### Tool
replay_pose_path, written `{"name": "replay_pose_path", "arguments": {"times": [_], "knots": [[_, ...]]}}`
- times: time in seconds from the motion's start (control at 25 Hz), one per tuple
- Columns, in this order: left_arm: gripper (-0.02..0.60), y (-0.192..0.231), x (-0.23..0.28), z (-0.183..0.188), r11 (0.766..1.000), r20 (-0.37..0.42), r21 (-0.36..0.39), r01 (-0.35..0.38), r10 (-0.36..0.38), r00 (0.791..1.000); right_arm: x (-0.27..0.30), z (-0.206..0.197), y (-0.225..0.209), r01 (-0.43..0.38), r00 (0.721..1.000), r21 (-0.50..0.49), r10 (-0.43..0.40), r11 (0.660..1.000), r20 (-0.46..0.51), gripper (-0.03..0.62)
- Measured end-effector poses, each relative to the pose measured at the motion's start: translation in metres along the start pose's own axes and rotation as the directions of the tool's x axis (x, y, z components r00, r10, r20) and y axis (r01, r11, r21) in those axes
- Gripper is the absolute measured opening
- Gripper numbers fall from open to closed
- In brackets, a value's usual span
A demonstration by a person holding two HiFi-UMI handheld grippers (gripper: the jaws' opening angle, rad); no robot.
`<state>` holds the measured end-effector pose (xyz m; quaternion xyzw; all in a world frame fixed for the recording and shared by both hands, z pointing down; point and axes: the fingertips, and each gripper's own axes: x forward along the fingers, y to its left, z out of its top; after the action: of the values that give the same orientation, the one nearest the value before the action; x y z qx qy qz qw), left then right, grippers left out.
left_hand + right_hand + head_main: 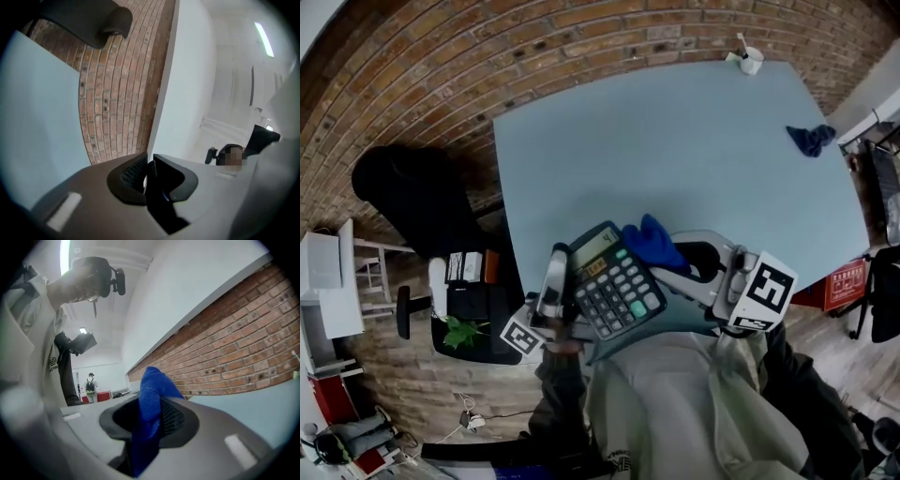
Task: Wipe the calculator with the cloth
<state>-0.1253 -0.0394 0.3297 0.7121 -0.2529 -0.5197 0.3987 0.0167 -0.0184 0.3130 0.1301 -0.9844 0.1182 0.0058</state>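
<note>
A dark calculator (614,281) with green and grey keys is held up over the near edge of the table, face toward me. My left gripper (562,291) is shut on its left edge; in the left gripper view the thin dark edge of the calculator (159,192) sits clamped in the left gripper (147,176). A bright blue cloth (652,242) touches the calculator's upper right corner. My right gripper (673,260) is shut on that cloth. In the right gripper view the cloth (150,399) sticks up from the right gripper (147,423).
The light blue table (694,159) stretches ahead, with a white cup (751,60) at its far corner and a second dark blue cloth (811,139) near its right edge. A black chair (412,192) and a small plant (464,330) are to the left.
</note>
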Motion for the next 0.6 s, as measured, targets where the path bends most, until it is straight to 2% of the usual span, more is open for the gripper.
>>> {"name": "replay_pose_path", "arguments": {"times": [0.08,0.16,0.28,0.36,0.4,0.48,0.52,0.6], "knots": [[0.04,0.006,-0.004,0.02,0.999,0.102,0.026,-0.047,0.044,0.994,-0.011,-0.003,0.018,0.026,1.0,0.015,-0.026,1.0,0.003,0.11],[0.04,0.007,-0.006,0.033,0.996,0.166,0.054,-0.073,0.063,0.984,-0.018,-0.001,0.036,0.068,0.998,0.014,-0.068,0.998,0.013,0.11],[0.04,0.002,-0.004,0.04,0.997,0.24,0.039,-0.066,0.055,0.969,-0.014,0.004,0.06,0.094,0.996,-0.079,-0.094,0.992,0.009,0.11],[0.04,0.0,-0.001,0.039,0.999,0.285,-0.009,-0.043,0.043,0.958,-0.005,0.002,0.078,0.045,0.998,-0.172,-0.052,0.984,-0.035,0.11],[0.04,0.0,0.002,0.036,0.999,0.291,-0.041,-0.022,0.033,0.956,0.0,-0.003,0.091,-0.004,0.997,-0.227,-0.014,0.974,-0.078,0.11],[0.04,-0.003,0.01,0.024,0.991,0.271,-0.124,0.044,-0.009,0.963,0.005,-0.019,0.113,-0.109,0.982,-0.359,0.045,0.927,-0.183,0.11],[0.04,-0.006,0.013,0.018,0.983,0.254,-0.164,0.079,-0.035,0.966,0.006,-0.024,0.117,-0.128,0.978,-0.424,0.042,0.897,-0.206,0.111],[0.04,-0.013,0.016,0.011,0.966,0.232,-0.223,0.131,-0.078,0.97,0.003,-0.022,0.11,-0.081,0.986,-0.517,-0.007,0.852,-0.165,0.11]]}}
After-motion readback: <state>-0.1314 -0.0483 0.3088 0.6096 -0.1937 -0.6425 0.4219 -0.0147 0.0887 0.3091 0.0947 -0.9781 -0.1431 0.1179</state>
